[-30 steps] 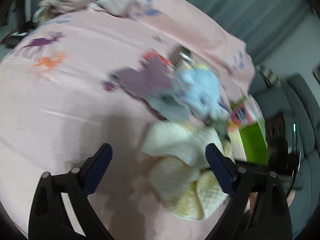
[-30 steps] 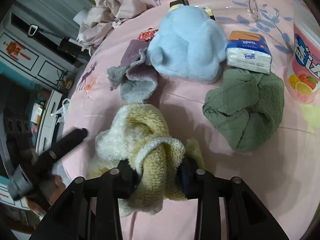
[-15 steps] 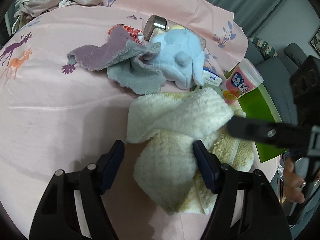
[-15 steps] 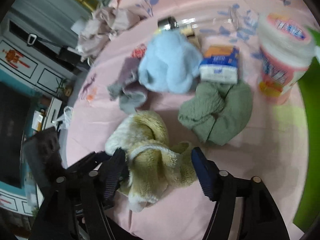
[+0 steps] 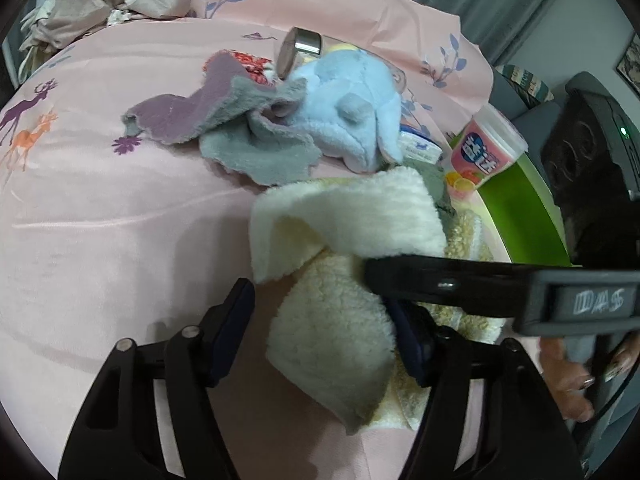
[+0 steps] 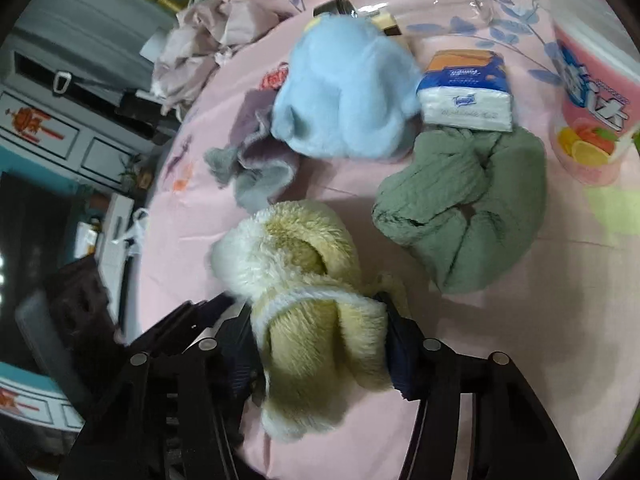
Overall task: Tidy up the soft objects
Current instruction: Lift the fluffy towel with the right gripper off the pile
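Observation:
A cream fleece cloth (image 5: 340,300) lies crumpled on the pink sheet (image 5: 100,220). My left gripper (image 5: 320,328) straddles its near end with jaws closing; the right pad touches the fleece, while the left pad (image 5: 236,312) stands clear of it. My right gripper (image 6: 318,340) is closing on a bunched fold of the same cloth (image 6: 320,320), with both pads against it. One of its fingers (image 5: 460,280) crosses the left wrist view over the cloth. Farther back lie a light blue plush toy (image 6: 344,88), a purple-grey cloth (image 5: 224,120) and a green cloth (image 6: 460,208).
A tissue pack (image 6: 464,92) and a pink tub (image 6: 592,92) sit beyond the green cloth. A jar with a metal lid (image 5: 304,46) lies behind the plush. Crumpled beige fabric (image 5: 100,4) sits at the far edge. A green surface (image 5: 516,208) borders the sheet on the right.
The left gripper has come in over the cream cloth and narrowed around it. The right gripper let the fold go, spread, then narrowed on it again; its finger now crosses the left view.

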